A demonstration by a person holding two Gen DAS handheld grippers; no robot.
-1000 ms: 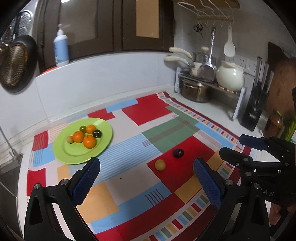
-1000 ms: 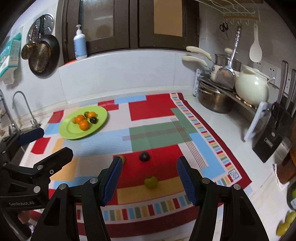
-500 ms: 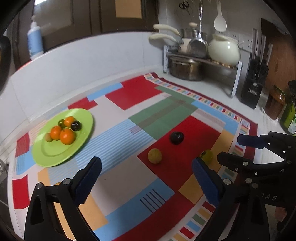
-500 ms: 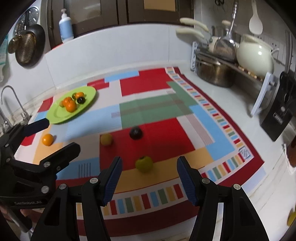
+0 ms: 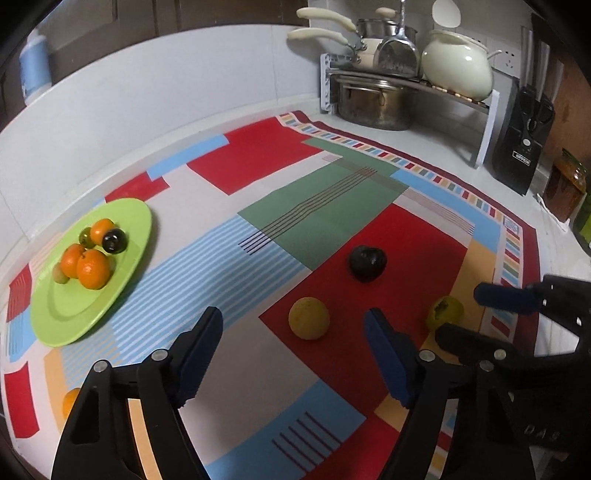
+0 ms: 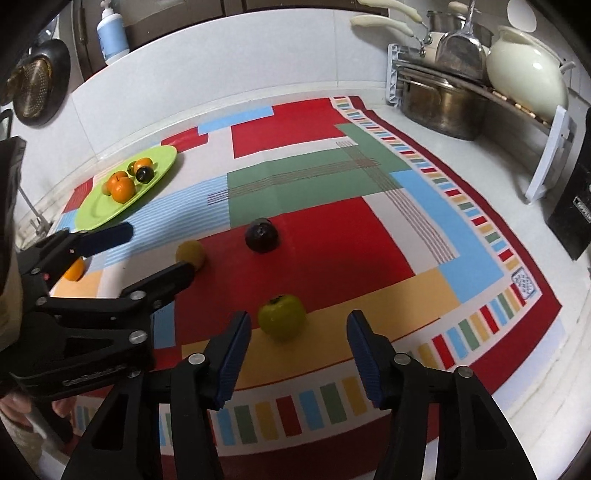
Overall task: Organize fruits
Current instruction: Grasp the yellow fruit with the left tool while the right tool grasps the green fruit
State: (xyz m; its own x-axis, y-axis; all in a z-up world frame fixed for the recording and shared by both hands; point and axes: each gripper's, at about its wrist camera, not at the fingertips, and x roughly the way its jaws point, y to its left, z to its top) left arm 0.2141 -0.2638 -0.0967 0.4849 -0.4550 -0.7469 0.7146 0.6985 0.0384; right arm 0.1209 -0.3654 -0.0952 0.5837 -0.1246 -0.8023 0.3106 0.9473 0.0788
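Note:
A lime green plate [image 5: 66, 314] [image 6: 96, 214] at the left of the patchwork cloth holds several small fruits, oranges and a dark one. On the red patch lie a yellow fruit [image 5: 308, 318] [image 6: 190, 253], a dark plum [image 5: 368, 263] [image 6: 262, 235] and a green fruit [image 5: 445, 312] [image 6: 282, 316]. A loose orange [image 5: 70, 403] [image 6: 74, 270] lies at the cloth's left edge. My left gripper [image 5: 293, 350] is open and empty, just short of the yellow fruit. My right gripper [image 6: 298, 350] is open and empty, its jaws either side of the green fruit but short of it.
A pot rack with a steel pot [image 5: 373, 99], pans and a cream teapot [image 5: 458, 70] stands at the back right. A black knife block [image 5: 522, 144] and jars stand at the right. A soap bottle [image 6: 112, 35] and a hanging strainer [image 6: 37, 85] are at the back left.
Both grippers have come down and forward toward the cloth. The fruits on the red patch now look larger and closer. Both grippers stayed open.

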